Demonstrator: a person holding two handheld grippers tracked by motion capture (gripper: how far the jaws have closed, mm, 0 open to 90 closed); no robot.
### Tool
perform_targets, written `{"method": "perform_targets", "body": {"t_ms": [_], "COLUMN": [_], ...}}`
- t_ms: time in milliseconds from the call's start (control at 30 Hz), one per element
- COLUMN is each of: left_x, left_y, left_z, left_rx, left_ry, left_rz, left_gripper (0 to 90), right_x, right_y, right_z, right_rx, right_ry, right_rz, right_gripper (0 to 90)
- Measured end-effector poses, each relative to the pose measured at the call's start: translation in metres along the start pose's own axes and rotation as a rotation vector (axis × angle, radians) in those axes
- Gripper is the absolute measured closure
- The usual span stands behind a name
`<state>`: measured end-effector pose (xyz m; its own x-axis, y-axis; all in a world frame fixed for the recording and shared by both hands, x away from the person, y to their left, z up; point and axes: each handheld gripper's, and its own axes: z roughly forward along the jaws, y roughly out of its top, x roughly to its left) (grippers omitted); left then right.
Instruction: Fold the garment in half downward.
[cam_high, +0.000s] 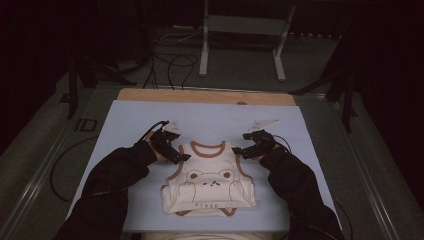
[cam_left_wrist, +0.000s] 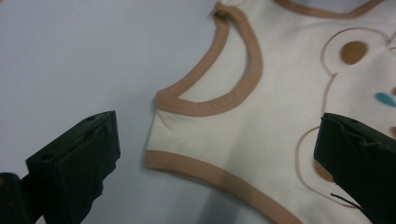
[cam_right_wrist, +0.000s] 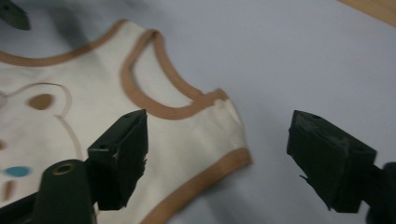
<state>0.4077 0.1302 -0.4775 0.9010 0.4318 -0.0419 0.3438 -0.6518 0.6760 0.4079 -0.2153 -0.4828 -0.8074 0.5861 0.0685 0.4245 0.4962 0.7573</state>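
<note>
Left claw (cam_high: 184, 156) sits at the shoulder strap of the cream sleeveless cotton vest with brown trim and bear print (cam_high: 210, 182); right claw (cam_high: 238, 150) at the opposite strap. The vest lies flat between the two claws, its hem folded up on the person's side of them. Pale blue sheet covering the counter (cam_high: 130, 125) spreads under both claws. Black-sleeved forearms behind each claw. Beyond the claws: bare wooden counter edge (cam_high: 150, 95), then a grey metal stand (cam_high: 245, 25) on the floor.
</note>
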Motion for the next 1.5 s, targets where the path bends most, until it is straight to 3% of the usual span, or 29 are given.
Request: {"method": "perform_targets", "body": {"t_ms": [333,400,700,867,1000,1067,1267,1500], "left_x": [0.013,0.014,0.016,0.019,0.023,0.022,0.017,0.013], "left_y": [-0.007,-0.008,-0.012,-0.015,-0.016,-0.015,-0.013,-0.012], "left_z": [0.02,0.024,0.037,0.04,0.041,0.041,0.04,0.039], "left_rx": [0.012,0.02,0.034,0.039,0.034,0.037,0.05,0.06], "left_ry": [0.019,0.018,0.06,0.086,0.06,0.05,0.028,0.022], "left_rz": [-0.033,-0.025,0.006,0.006,-0.011,-0.01,-0.025,-0.048], "left_gripper": [5.9,6.3,19.8,31.1,35.9,45.4,56.4,65.9], "right_x": [-0.01,-0.011,-0.013,-0.013,-0.012,-0.009,-0.006,0.0], "right_y": [-0.007,-0.007,-0.008,-0.011,-0.012,-0.012,-0.011,-0.008], "right_z": [0.021,0.026,0.039,0.044,0.045,0.045,0.044,0.044], "right_rx": [0.041,0.052,0.082,0.111,0.114,0.116,0.122,0.146], "right_ry": [-0.008,-0.004,-0.017,-0.032,-0.04,-0.038,-0.02,-0.007], "right_rz": [0.016,0.009,0.001,-0.033,-0.038,-0.053,-0.051,-0.084], "right_gripper": [30.2,31.1,35.8,39.0,40.6,46.9,57.4,72.3]}}
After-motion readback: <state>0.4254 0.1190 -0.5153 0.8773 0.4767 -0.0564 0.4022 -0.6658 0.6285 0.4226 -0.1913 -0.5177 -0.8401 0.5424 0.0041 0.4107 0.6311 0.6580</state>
